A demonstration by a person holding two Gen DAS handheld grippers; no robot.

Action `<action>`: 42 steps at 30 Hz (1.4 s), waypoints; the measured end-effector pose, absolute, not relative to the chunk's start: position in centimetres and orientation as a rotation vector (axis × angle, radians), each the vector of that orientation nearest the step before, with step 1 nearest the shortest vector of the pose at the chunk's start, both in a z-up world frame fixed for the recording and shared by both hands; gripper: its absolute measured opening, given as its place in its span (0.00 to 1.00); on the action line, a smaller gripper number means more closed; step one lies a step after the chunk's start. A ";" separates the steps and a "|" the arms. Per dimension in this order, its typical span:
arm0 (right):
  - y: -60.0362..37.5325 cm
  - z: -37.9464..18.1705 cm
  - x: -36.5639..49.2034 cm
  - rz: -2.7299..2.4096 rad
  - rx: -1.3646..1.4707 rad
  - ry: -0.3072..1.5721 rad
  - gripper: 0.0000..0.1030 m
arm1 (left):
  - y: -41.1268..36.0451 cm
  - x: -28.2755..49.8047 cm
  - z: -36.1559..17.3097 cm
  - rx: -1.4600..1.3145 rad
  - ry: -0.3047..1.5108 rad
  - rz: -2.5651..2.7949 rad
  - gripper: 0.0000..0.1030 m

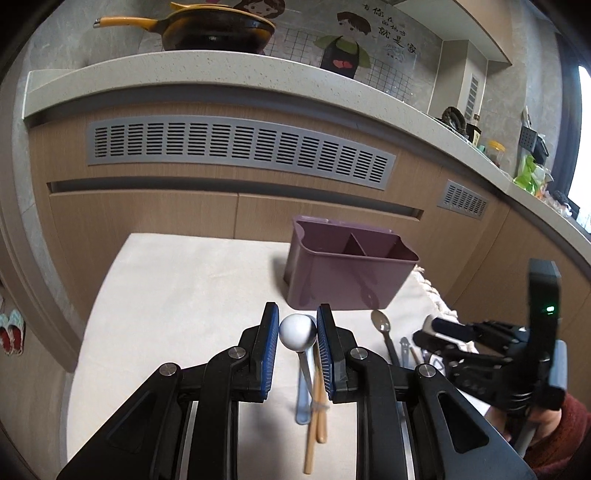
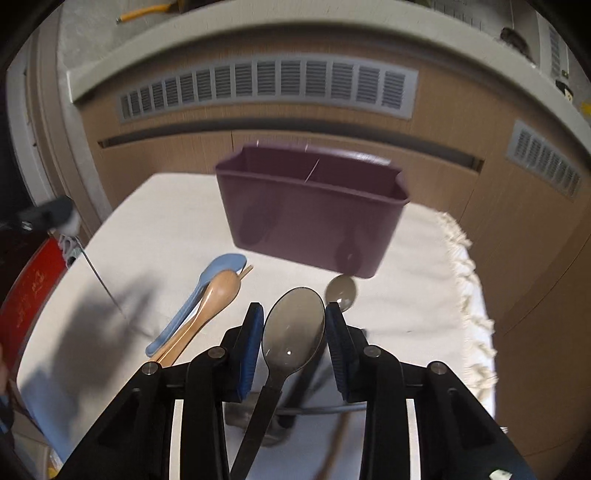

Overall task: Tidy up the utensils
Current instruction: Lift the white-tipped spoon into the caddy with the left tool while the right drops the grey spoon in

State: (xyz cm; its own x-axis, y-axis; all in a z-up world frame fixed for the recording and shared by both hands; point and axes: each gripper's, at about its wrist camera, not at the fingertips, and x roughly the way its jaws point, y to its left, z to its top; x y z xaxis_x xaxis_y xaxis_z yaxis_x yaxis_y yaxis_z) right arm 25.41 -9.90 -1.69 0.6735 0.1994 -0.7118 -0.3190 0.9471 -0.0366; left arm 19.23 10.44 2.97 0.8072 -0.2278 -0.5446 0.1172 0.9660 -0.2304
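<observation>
Holding our left gripper (image 1: 297, 332) partly open, we frame a white spoon (image 1: 297, 331) between the pads — contact unclear. Our right gripper (image 2: 294, 325) brackets a dark spoon (image 2: 293, 328), lifted, grip uncertain. A purple caddy (image 1: 347, 273) stands near the cloth's (image 1: 166, 295) far edge, bare cloth to its left; wall characters (image 1: 388, 33) are unreadable.

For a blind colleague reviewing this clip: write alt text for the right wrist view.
The right claw brackets the bowl of a large dark metal spoon with a black handle above a cream cloth-covered table. Ahead stands an empty purple plastic two-compartment utensil caddy, a smaller metal spoon beside it. To the left lie a pale blue plastic spoon, a wooden spoon and wooden chopsticks.
</observation>
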 end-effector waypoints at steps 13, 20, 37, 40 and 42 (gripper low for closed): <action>-13.5 15.6 25.5 0.251 -0.128 0.303 0.30 | 8.7 24.6 16.1 -0.196 0.349 -0.293 0.21; -12.8 18.4 32.7 0.198 -0.148 0.226 0.30 | 8.2 32.8 16.5 -0.214 0.349 -0.280 0.21; -12.9 1.7 40.5 0.256 -0.101 0.562 0.32 | 6.0 38.5 2.0 -0.258 0.627 -0.290 0.21; -13.2 0.4 40.6 0.305 -0.075 0.634 0.32 | 6.1 37.0 1.6 -0.259 0.627 -0.278 0.21; -13.9 0.9 39.6 0.301 -0.072 0.611 0.32 | 6.2 35.7 1.9 -0.259 0.616 -0.268 0.22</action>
